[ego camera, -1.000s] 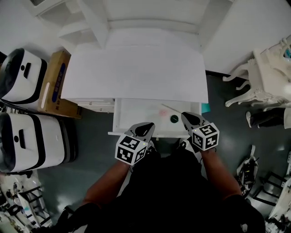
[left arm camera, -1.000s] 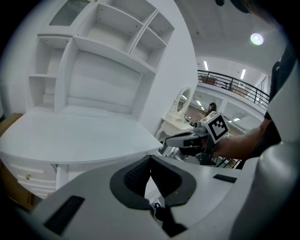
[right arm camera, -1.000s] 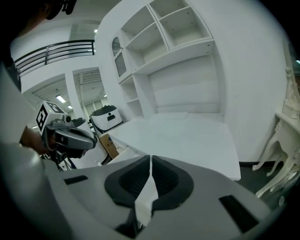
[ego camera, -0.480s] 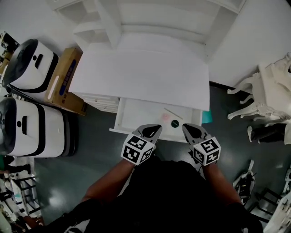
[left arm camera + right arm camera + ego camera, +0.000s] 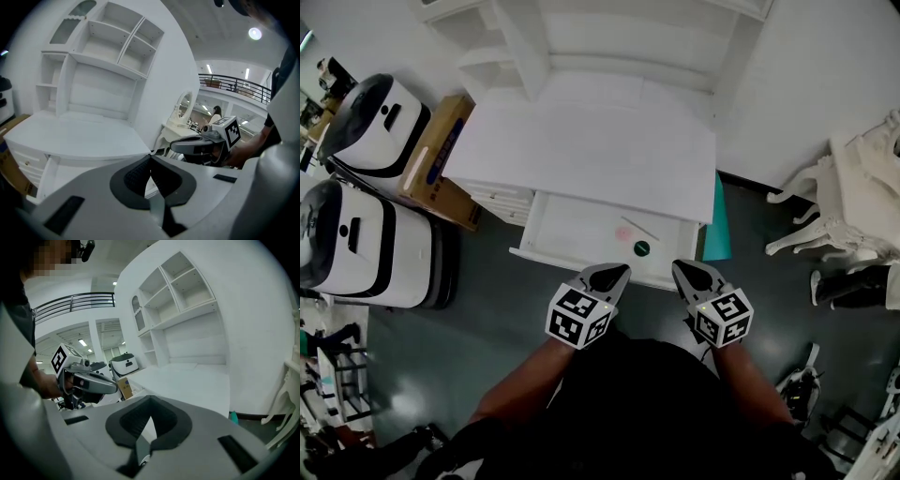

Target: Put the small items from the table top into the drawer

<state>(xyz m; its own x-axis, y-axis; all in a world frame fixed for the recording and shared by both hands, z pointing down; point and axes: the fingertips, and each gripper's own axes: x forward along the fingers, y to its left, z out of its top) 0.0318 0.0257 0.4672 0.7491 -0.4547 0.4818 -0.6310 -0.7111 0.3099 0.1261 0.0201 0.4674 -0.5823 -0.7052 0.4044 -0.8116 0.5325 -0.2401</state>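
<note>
Small items, namely a green disc (image 5: 641,248), a pink piece (image 5: 622,233) and a thin stick (image 5: 639,228), lie in the open drawer (image 5: 567,230) in the head view, and the table top (image 5: 581,150) is bare. Since a second ago the left gripper (image 5: 617,272) and right gripper (image 5: 680,268) have drawn back off the drawer's front edge, so loading looks done and only closing remains. Left gripper view: its jaws are pressed together, holding nothing. Right gripper view: likewise, together and empty.
</note>
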